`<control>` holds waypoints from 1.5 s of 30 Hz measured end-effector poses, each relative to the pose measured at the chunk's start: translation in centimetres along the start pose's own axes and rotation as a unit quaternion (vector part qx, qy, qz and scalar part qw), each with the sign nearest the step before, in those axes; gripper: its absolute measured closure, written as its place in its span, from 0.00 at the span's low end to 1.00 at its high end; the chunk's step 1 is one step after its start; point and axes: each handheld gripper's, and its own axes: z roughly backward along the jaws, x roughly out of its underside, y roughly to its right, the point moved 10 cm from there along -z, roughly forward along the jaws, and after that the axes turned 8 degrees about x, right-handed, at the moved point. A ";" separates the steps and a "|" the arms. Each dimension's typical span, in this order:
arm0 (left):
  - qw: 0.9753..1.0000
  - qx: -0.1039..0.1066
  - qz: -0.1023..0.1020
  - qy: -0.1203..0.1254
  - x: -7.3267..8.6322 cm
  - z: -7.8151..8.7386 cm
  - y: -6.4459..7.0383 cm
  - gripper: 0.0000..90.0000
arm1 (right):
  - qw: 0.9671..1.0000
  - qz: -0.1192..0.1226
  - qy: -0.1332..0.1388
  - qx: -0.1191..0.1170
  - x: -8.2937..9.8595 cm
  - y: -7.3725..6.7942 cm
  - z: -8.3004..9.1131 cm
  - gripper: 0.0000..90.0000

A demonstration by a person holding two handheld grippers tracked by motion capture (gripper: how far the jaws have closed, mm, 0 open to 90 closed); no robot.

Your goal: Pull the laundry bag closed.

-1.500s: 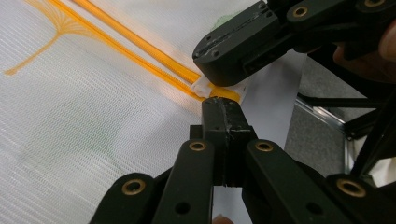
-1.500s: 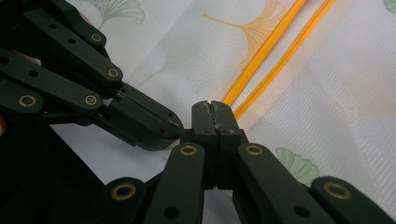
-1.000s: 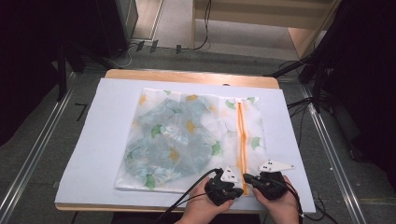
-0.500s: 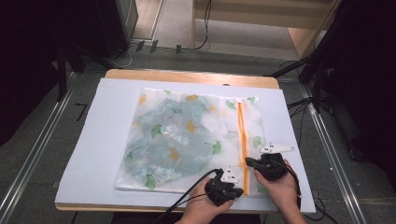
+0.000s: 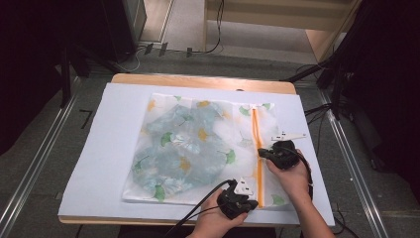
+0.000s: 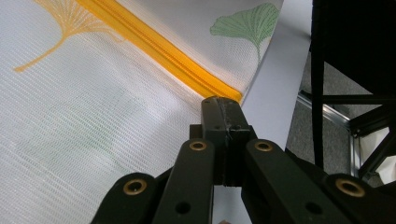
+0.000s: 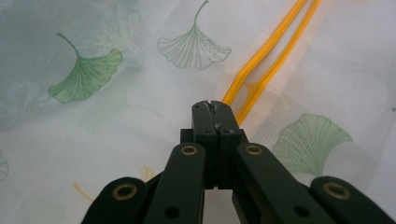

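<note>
A white mesh bag [image 5: 198, 144] printed with ginkgo leaves lies flat on the sheet, with bluish cloth inside. Its orange zipper [image 5: 256, 130] runs front to back along the right side. My left gripper [image 5: 249, 192] is shut on the bag's fabric at the near end of the zipper [image 6: 154, 44], its tips [image 6: 222, 105] pressed together there. My right gripper [image 5: 261, 153] sits farther along the zipper, shut where the two orange tracks [image 7: 275, 42] meet, right at its tips [image 7: 212, 108]. The pull itself is hidden between the jaws. Beyond the tips the tracks lie apart; behind them the zipper is joined.
A white sheet [image 5: 109, 148] covers the wooden table [image 5: 198, 79], whose front edge is close to my hands. Cables trail off the front edge. Metal rails [image 5: 34, 168] and dark stands flank the table on the floor.
My right gripper has slid away from me along the zipper, from beside the left gripper to about its middle. The left gripper has stayed at the near end.
</note>
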 end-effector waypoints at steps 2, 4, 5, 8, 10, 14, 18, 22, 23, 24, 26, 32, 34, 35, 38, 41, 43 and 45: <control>1.000 -0.001 -0.002 0.000 0.0 0.0 0.0 1.00 | 1.000 -0.002 0.000 0.000 -0.3 0.1 -0.2 1.00; 1.000 -0.001 -0.002 0.000 0.0 0.0 0.0 1.00 | 1.000 -0.004 0.000 0.002 -0.4 0.1 -0.3 1.00; 1.000 0.000 0.001 0.000 0.0 0.0 0.0 1.00 | 1.000 -0.003 0.000 0.002 -0.6 0.2 -0.6 1.00; 1.000 -0.001 -0.003 -0.002 0.0 0.0 0.0 1.00 | 1.000 -0.005 0.000 0.003 -0.9 0.6 -1.0 1.00; 1.000 -0.002 -0.003 -0.003 0.0 0.0 0.0 1.00 | 1.000 -0.008 0.001 0.004 -1.3 0.8 -1.3 1.00; 1.000 0.000 -0.001 -0.002 0.0 0.0 0.0 1.00 | 1.000 -0.007 0.003 0.008 -2.2 1.2 -1.7 1.00; 1.000 0.001 0.001 0.001 0.0 0.0 0.0 1.00 | 1.000 -0.010 0.003 0.011 -2.9 1.7 -2.0 1.00; 1.000 0.000 0.000 0.002 0.0 0.0 0.0 1.00 | 1.000 -0.011 0.002 0.014 -3.7 2.1 -2.3 1.00; 1.000 0.000 -0.001 0.003 0.0 0.0 0.0 1.00 | 1.000 -0.009 0.001 0.016 -3.9 2.2 -2.4 1.00; 1.000 0.000 -0.001 0.003 0.0 0.0 0.0 1.00 | 1.000 -0.011 0.002 0.015 -4.1 2.3 -2.5 1.00; 1.000 0.001 0.000 0.002 0.0 0.0 0.0 1.00 | 1.000 -0.008 0.001 0.014 -4.3 2.3 -2.6 1.00; 1.000 0.002 0.002 0.000 0.0 0.0 0.0 1.00 | 1.000 -0.016 -0.001 0.020 -5.7 3.3 -3.9 1.00; 1.000 0.003 0.002 0.002 0.0 0.0 0.0 1.00 | 1.000 -0.020 -0.004 0.022 -6.0 3.5 -4.2 1.00; 1.000 0.003 0.002 0.002 0.0 0.0 0.0 1.00 | 1.000 -0.020 -0.004 0.022 -6.0 3.5 -4.2 1.00; 1.000 0.003 0.003 0.000 0.0 0.0 0.0 1.00 | 0.999 -0.021 -0.006 0.025 -6.6 4.0 -4.9 1.00; 1.000 0.003 0.001 0.002 0.0 0.0 0.0 1.00 | 0.999 -0.022 -0.008 0.024 -6.9 4.1 -5.2 1.00; 1.000 0.003 0.002 0.002 0.0 0.0 0.0 1.00 | 0.999 -0.028 -0.011 0.024 -7.2 4.4 -5.9 1.00; 1.000 0.004 0.003 -0.002 0.1 0.1 -0.1 1.00 | 0.999 -0.029 -0.013 0.026 -7.3 4.8 -6.4 1.00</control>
